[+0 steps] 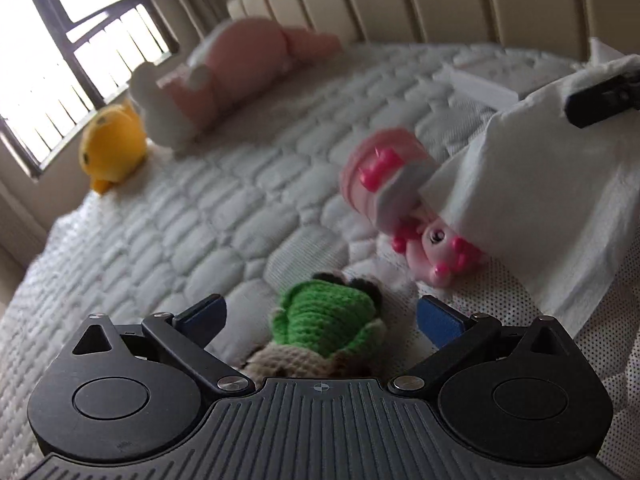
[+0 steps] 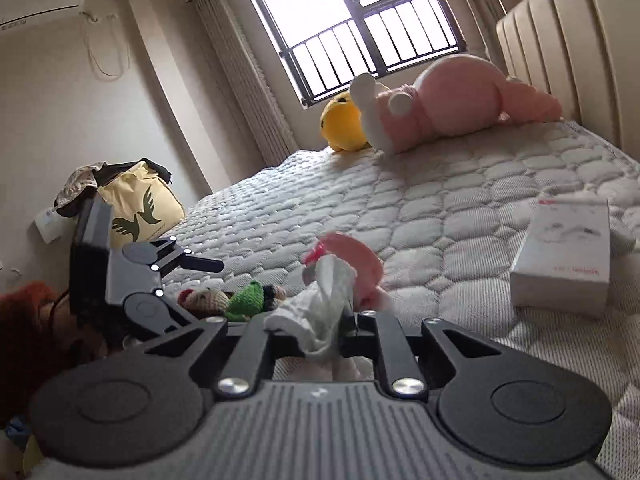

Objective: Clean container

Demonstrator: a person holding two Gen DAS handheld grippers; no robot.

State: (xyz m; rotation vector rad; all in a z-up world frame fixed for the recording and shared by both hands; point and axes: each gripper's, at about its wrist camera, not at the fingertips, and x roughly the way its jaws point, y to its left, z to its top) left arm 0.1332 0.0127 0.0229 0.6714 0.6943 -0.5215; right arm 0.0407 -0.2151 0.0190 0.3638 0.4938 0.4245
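The right gripper is clamping a white cloth between its jaws, which are drawn together on the fabric. The cloth is bunching upward ahead of the jaws and reaching toward the pink container just beyond them. Holding the cloth pinched at one end is leaving a loose, soft pad free for wiping.

The left gripper is standing with its jaws spread wide and gripping nothing. A green crocheted toy is lying on the bed between and just below the blue pads, though it does not seem to be the target. The spread jaws are probably readying to steady the container.

In the left wrist view the container is lying on its side ahead and to the right of the left jaws, with bright pink fittings and a small figure at its near end. The cloth is draping over its right side. The picture is blurred there, so whether cloth and container are actually touching is hard to tell.

Farther out, a white box is sitting well to the right of the right jaws. A yellow plush and a pink plush are resting far ahead by the headboard, clear of the work.
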